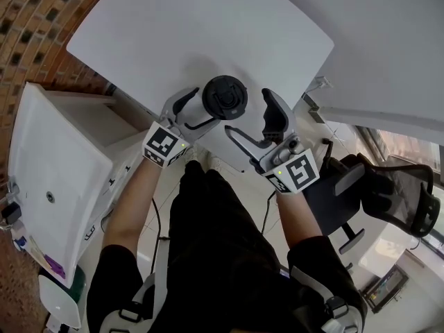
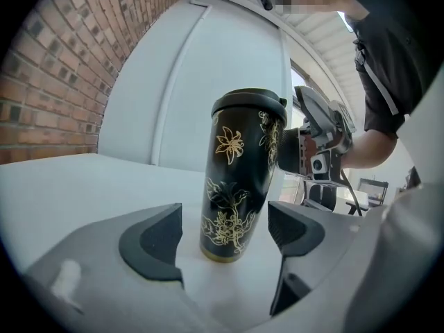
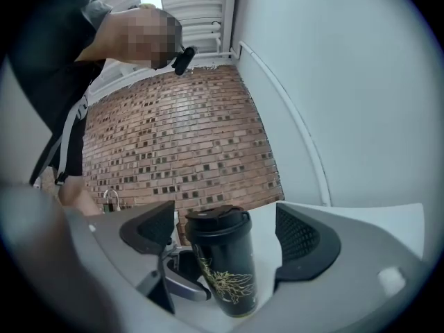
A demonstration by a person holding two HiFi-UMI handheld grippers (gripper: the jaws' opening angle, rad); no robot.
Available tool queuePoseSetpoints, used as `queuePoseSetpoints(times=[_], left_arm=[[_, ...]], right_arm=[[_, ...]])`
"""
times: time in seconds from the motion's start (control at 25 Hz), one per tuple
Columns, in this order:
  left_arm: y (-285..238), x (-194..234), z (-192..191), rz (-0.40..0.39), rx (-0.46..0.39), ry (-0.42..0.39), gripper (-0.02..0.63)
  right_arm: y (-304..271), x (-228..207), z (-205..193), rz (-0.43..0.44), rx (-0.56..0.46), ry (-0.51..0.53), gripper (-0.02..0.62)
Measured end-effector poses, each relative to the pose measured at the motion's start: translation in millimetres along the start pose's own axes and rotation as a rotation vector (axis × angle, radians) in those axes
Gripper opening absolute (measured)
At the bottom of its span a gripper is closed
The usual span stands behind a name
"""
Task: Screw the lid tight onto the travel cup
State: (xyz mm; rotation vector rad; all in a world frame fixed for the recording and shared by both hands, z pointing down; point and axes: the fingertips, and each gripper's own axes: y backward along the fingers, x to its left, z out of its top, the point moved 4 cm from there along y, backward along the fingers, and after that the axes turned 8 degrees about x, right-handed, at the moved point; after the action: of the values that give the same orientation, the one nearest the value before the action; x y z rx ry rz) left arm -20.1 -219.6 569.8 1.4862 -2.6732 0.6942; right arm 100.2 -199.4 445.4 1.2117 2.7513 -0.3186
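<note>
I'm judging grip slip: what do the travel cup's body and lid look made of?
Travel cup body: glossy black with gold flower print; the sheen suggests coated metal or hard plastic. Lid: duller black, moulded rim and flap, likely plastic.

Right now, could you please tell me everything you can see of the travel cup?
The cup is tall, glossy black with gold flowers and a gold foot ring. Its black lid with a flip tab sits on top; whether it is tight I cannot tell. It stands upright on the white table, near the edge. The left gripper straddles its base, fingers open and clear of it; the right gripper is open beside it. Only the table touches it.
</note>
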Motion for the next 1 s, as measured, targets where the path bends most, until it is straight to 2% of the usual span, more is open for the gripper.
queuePoseSetpoints(times=[0.12, 0.28, 0.52, 0.64, 0.8, 1.0], left_arm=[[11.1, -3.2, -3.7, 0.022, 0.005, 0.011, 0.396], [29.0, -16.2, 0.0, 0.044, 0.008, 0.024, 0.394], [69.0, -36.7, 32.4, 0.084, -0.043, 0.041, 0.388], [86.8, -43.6, 52.3, 0.113, -0.062, 0.022, 0.365], [114.5, -56.7, 67.2, 0.112, -0.111, 0.017, 0.364], [154.8, -87.9, 71.2, 0.087, -0.161, 0.017, 0.36]], right_arm=[[12.5, -2.3, 0.6, -0.018, -0.008, -0.006, 0.455], [27.1, 1.9, 8.6, 0.0, -0.012, 0.027, 0.436], [53.4, 25.8, 39.3, 0.029, -0.023, 0.092, 0.394], [65.4, 31.2, 61.6, 0.012, -0.071, 0.092, 0.357], [77.7, 60.3, 77.5, 0.013, -0.095, 0.131, 0.331], [95.6, 106.6, 67.1, -0.003, -0.076, 0.147, 0.314]])
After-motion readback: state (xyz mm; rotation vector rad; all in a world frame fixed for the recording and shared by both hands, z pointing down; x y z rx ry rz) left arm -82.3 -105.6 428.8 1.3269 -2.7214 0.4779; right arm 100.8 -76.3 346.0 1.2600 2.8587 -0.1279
